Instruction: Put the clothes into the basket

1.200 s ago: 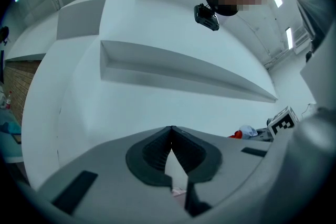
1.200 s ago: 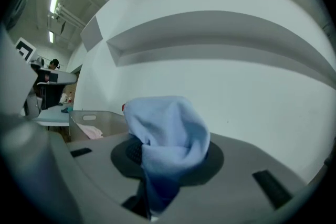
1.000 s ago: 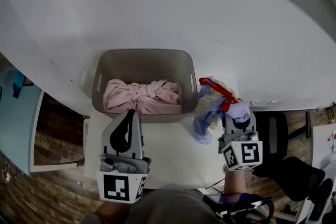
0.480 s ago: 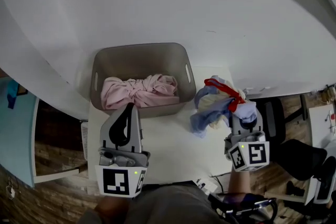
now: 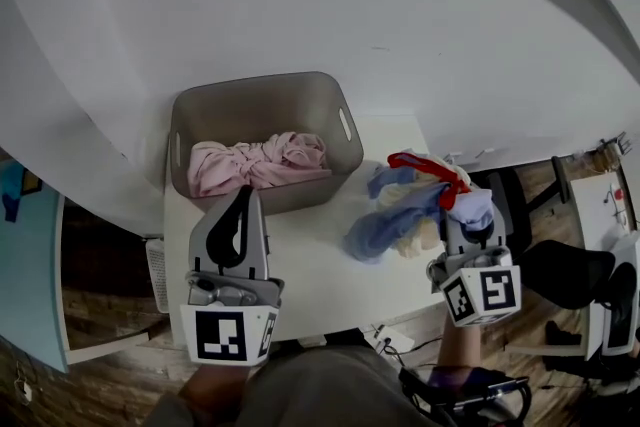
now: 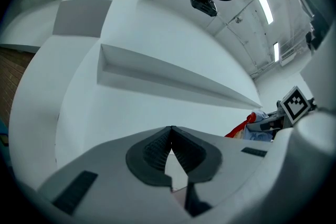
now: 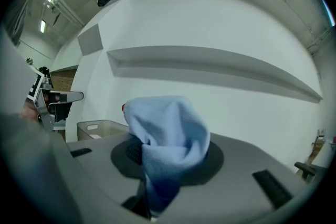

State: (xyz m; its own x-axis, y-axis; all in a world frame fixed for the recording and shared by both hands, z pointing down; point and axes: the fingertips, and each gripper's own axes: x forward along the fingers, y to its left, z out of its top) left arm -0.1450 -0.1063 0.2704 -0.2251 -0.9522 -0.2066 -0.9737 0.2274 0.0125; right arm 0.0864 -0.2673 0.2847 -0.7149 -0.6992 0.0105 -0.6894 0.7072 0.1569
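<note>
One grey, round-cornered plastic basket (image 5: 262, 103) holds crumpled pink fabric (image 5: 255, 162). Beside it, our right gripper (image 5: 470, 223) clamps soft blue cloth (image 5: 372, 235), perhaps tangled with a red strap (image 5: 425, 165); our left gripper (image 5: 243, 200) is closed, empty.

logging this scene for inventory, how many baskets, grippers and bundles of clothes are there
basket: 1
grippers (left gripper, right gripper): 2
clothes bundles (pink bundle in the basket, blue-red-cream bundle gripped by the right gripper): 2
total: 5
</note>
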